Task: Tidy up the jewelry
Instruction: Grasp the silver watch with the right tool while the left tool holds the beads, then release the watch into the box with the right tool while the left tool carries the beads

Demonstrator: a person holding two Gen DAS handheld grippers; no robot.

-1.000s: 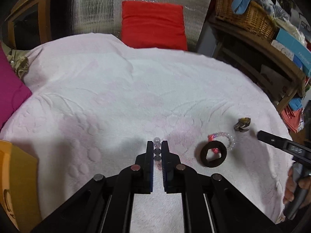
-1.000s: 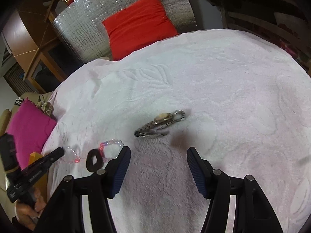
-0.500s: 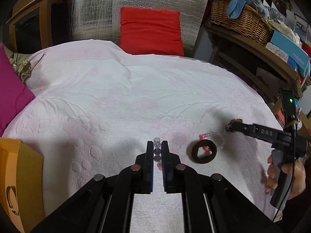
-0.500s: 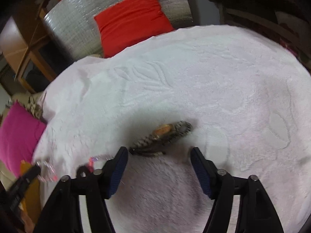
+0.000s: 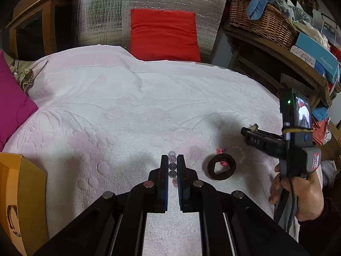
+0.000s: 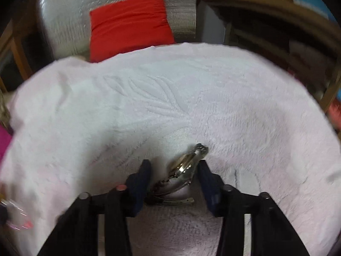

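My left gripper point(image 5: 172, 160) is shut on a clear beaded bracelet point(image 5: 171, 154), held over the pale pink bedspread point(image 5: 127, 111). A black ring-shaped piece point(image 5: 221, 166) and a clear bracelet with red beads point(image 5: 221, 149) lie to its right. My right gripper point(image 6: 174, 166) is open, its fingers on either side of a silver wristwatch point(image 6: 183, 167) on the bedspread. The right gripper also shows in the left wrist view point(image 5: 245, 131), with the watch mostly hidden behind it.
A red cushion point(image 5: 164, 35) leans on a silver foil panel at the back. A magenta cushion point(image 5: 12, 104) lies left and an orange box point(image 5: 19, 192) near left. A wooden shelf with a wicker basket point(image 5: 260, 19) stands right.
My right gripper moved forward and down onto the watch, which now sits between its open fingers. My left gripper kept its hold on the beaded bracelet and barely moved.
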